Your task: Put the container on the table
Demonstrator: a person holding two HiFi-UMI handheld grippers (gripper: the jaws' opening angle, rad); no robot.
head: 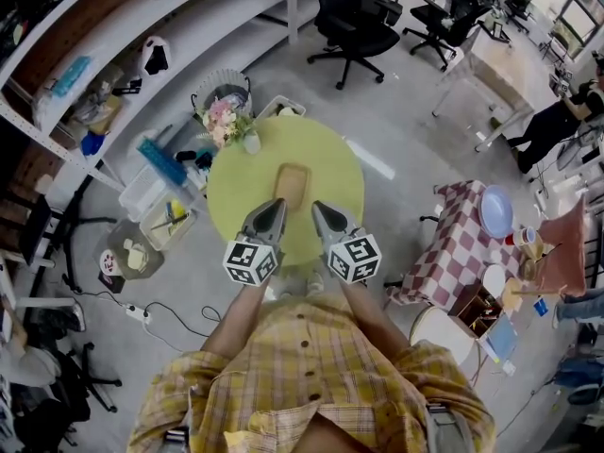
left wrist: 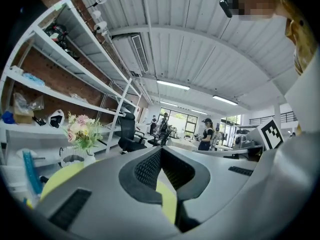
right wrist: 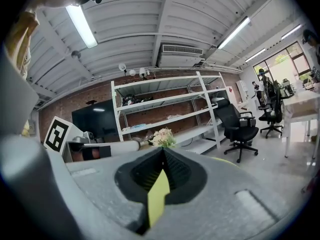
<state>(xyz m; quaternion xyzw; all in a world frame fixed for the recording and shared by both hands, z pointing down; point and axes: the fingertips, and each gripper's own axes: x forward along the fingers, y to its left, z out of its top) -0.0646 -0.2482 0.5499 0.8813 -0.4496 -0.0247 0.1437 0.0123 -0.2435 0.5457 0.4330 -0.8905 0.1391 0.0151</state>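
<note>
Bare tabletop [head: 332,170] around container [head: 292,187] — flower vase [head: 231,125] at far-left rim

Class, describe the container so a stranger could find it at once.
Find the big round green table. At its centre lies the container, a flat tan rectangle, unlike the pink flowers at the table's edge.

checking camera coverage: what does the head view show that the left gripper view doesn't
Only the head view: the tan container at the middle of the round green table, and the checkered table. Only the left gripper view: the ceiling and its strip lights. Both: the green table, flowers, shelves, a black office chair.
</note>
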